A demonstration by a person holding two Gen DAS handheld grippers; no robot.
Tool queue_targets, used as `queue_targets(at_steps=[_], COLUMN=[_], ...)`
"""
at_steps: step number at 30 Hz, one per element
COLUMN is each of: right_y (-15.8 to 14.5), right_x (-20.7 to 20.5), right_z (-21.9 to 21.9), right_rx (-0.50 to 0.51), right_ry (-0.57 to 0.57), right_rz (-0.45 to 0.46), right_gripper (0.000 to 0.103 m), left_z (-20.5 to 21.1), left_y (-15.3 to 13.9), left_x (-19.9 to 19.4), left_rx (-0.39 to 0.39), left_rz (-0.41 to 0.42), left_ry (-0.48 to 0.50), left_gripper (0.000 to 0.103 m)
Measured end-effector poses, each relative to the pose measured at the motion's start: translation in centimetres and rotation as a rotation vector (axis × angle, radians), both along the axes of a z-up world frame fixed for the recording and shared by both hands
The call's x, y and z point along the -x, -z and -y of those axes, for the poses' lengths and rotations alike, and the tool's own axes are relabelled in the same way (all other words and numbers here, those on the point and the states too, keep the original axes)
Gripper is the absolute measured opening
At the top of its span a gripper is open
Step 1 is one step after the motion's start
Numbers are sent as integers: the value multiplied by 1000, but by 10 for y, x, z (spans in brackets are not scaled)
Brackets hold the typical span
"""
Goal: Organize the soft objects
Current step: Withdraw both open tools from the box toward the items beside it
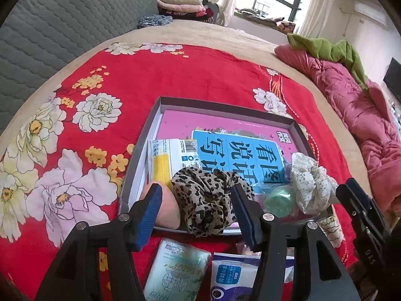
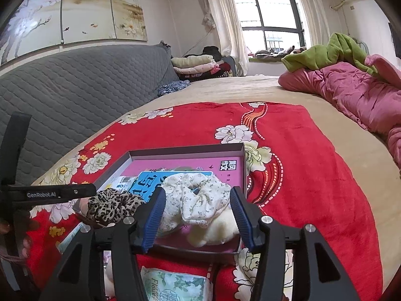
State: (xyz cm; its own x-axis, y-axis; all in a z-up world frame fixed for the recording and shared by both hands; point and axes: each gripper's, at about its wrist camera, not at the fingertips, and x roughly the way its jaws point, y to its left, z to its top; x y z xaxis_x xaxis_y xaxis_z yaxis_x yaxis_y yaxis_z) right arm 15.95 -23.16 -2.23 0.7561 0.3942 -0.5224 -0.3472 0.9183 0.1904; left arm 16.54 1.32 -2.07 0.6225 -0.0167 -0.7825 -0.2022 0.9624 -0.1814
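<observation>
The blue book in the tray is partly covered by the leopard scrunchie and floral scrunchie. The tissue pack is cut off by the bottom edge. A peach object behind the left claw's finger cannot be identified.

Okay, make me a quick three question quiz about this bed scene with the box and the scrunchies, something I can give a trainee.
1. True or false: the leopard-print scrunchie lies wholly inside the shallow box.
2. Which scrunchie sits between the fingers of the right gripper? A) leopard-print B) cream floral scrunchie C) none
3. Fill in: the green tissue pack lies outside the box on the red ____ blanket.

Key:
1. False; it drapes over the near wall.
2. B; the jaws stand apart on either side of it.
3. Floral.
</observation>
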Motion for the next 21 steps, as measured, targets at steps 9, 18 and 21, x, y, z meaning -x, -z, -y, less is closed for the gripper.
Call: queue_targets(at_steps=[9,18,21], right_y=[-7,-15,-19], right_x=[7,15,21], right_z=[2,4,5], right_rx=[-4,-5,-4], right_ry=[12,21,20], right_rz=[36,62,81], right_gripper=[61,66,68], left_z=[-5,-6,-5], left_y=[-14,-25,-29], left_x=[12,25,29], left_rx=[29,51,53], left_rz=[34,64,72], left_ry=[2,9,14], left_gripper=[63,72,73])
